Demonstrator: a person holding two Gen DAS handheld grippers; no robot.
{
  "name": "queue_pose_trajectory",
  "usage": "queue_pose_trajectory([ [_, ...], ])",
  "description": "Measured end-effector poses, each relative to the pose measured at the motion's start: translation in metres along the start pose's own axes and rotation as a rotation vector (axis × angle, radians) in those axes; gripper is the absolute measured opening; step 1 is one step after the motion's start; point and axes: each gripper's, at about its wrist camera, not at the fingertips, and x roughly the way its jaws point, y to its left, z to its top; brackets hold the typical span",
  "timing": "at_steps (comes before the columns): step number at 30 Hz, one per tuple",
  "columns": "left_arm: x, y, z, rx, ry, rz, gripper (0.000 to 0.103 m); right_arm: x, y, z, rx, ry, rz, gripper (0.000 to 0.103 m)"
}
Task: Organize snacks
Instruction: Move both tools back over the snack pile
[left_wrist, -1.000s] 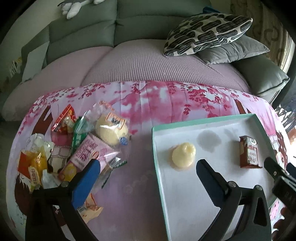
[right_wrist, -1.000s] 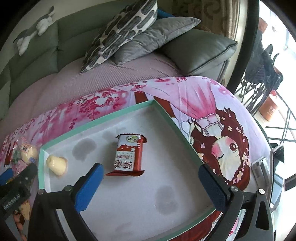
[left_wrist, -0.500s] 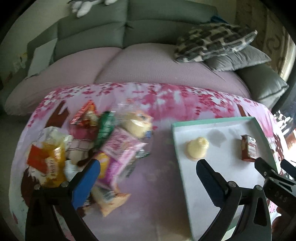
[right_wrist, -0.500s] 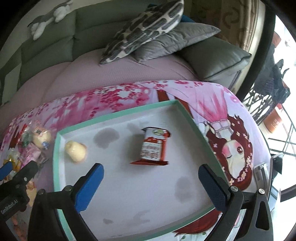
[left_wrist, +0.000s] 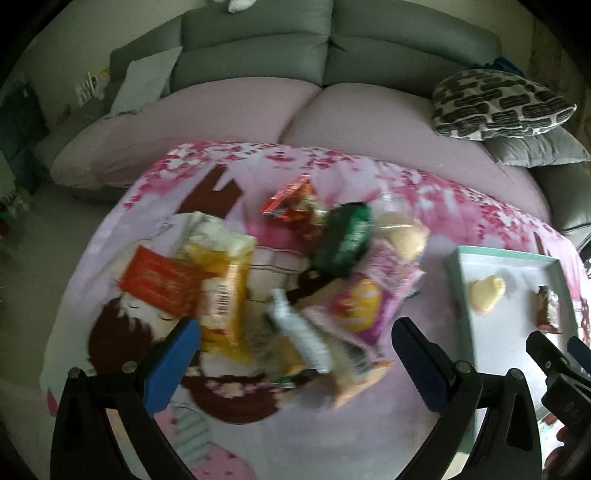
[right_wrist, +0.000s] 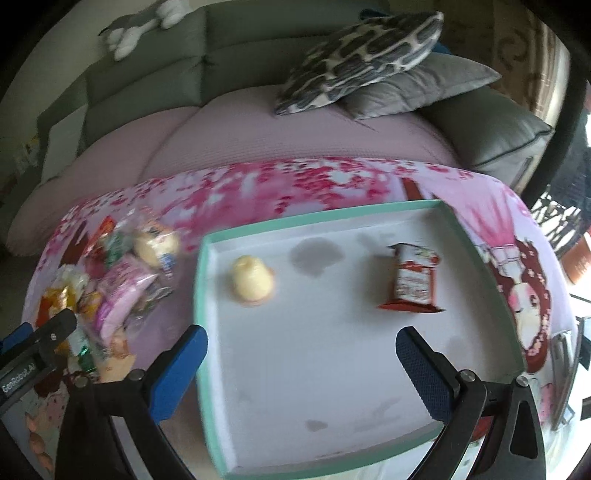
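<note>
A pile of snack packets (left_wrist: 295, 280) lies on the pink printed cloth: a red packet (left_wrist: 159, 282), a yellow packet (left_wrist: 225, 295), a green packet (left_wrist: 345, 236), a pink packet (left_wrist: 362, 306). My left gripper (left_wrist: 295, 354) is open and empty just above the pile's near side. The mint-rimmed white tray (right_wrist: 201, 295) holds a pale yellow jelly cup (right_wrist: 253, 280) and a red-and-white packet (right_wrist: 413, 280). My right gripper (right_wrist: 301, 363) is open and empty over the tray's near part. The pile also shows in the right wrist view (right_wrist: 118, 280).
The cloth-covered table (left_wrist: 258, 424) stands before a sofa (left_wrist: 325, 110) with a patterned pillow (left_wrist: 498, 105) and a grey cushion (right_wrist: 417, 88). The right gripper's arm (left_wrist: 557, 369) shows at the left view's right edge.
My left gripper has swung left from the tray to over the snack pile. My right gripper has shifted left over the tray. Both stay open; the tray's contents have not moved.
</note>
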Motion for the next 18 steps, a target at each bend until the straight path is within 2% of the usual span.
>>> queue_pose_trajectory([
  [8, 0.001, 0.053, -0.003, -0.059, 0.006, 0.045, 0.103, 0.005, 0.041, -0.013, -0.076, 0.021, 0.067, 0.103],
  [10, 0.001, 0.063, -0.004, -0.071, 0.003, 0.032, 0.103, 0.006, 0.051, -0.017, -0.093, 0.024, 0.080, 0.103],
  [13, 0.000, 0.071, -0.006, -0.082, -0.009, 0.013, 0.103, 0.007, 0.066, -0.022, -0.106, 0.028, 0.122, 0.103],
  [18, 0.008, 0.079, -0.009, -0.064, 0.008, 0.048, 0.103, 0.008, 0.088, -0.028, -0.131, 0.021, 0.170, 0.103],
])
